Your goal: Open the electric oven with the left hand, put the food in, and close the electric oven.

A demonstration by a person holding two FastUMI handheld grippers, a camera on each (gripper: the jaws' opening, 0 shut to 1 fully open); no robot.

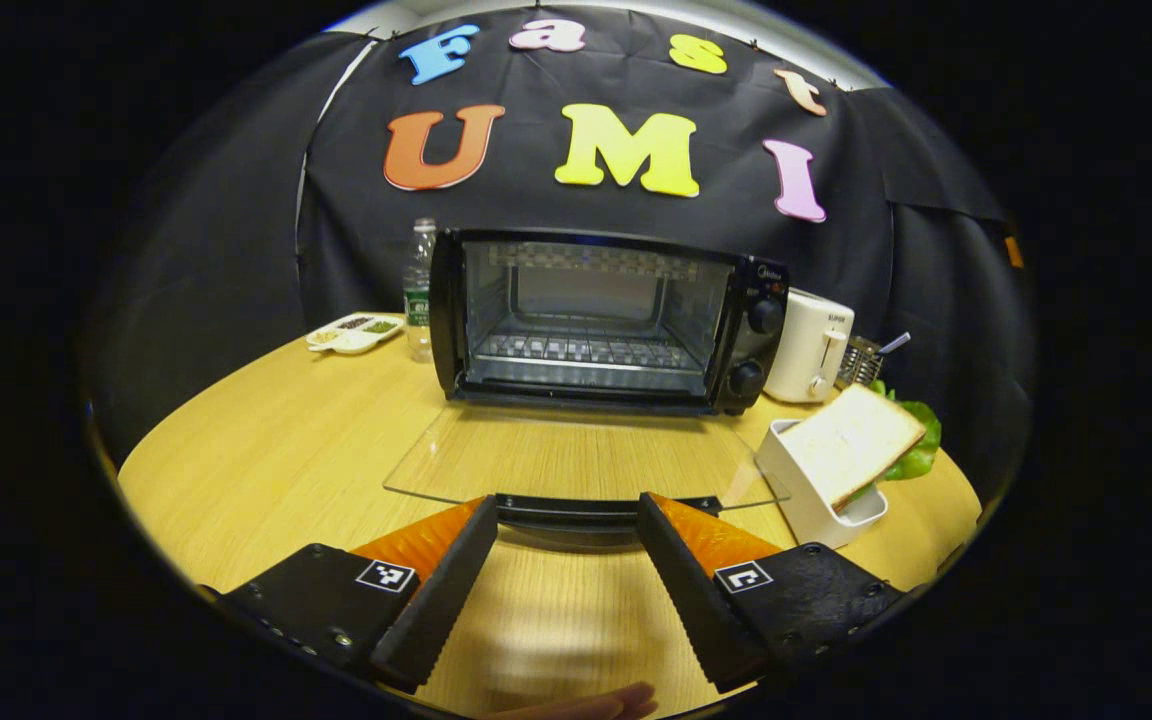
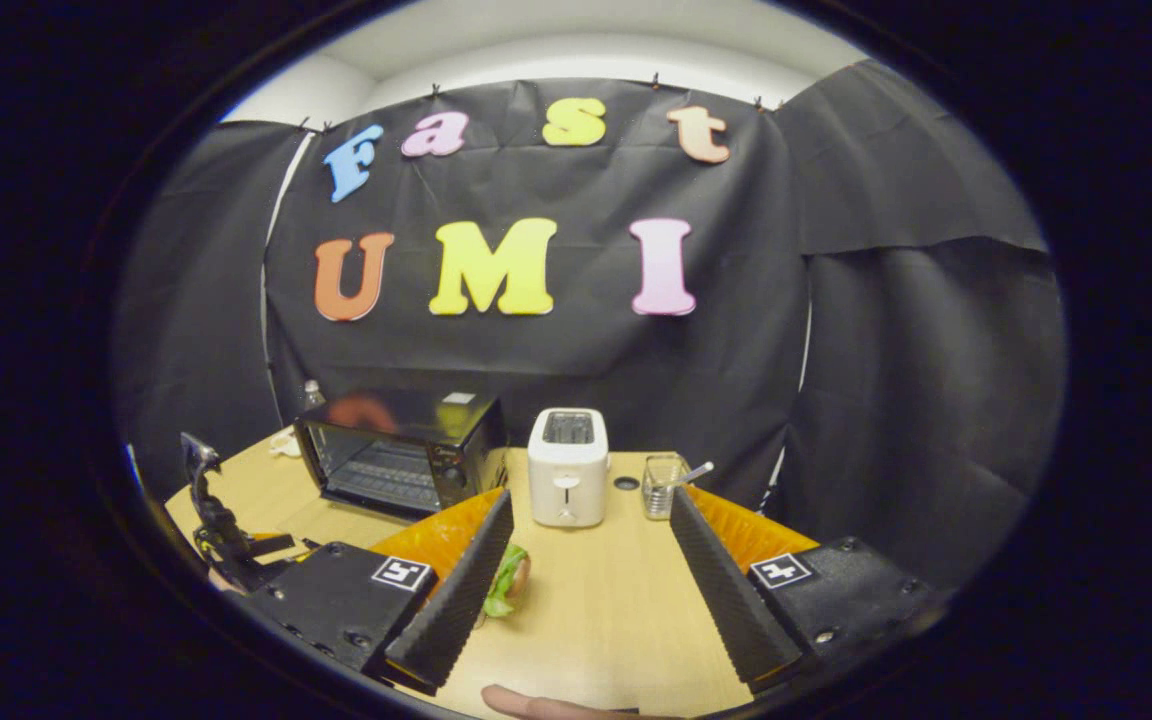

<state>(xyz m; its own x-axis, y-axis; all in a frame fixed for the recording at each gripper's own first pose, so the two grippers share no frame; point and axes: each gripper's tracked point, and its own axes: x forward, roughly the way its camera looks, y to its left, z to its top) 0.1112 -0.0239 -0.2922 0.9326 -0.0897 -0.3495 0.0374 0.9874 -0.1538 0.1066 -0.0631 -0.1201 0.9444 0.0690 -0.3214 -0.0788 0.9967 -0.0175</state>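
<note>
Behind door handle (image 1: 566,510), left gripper (image 1: 566,565) wide.

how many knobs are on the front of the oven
2. Both sit on the panel at the right side of the oven: the upper knob level with the open cavity's middle, the lower knob near the base. Any others may be too small to tell.
</note>
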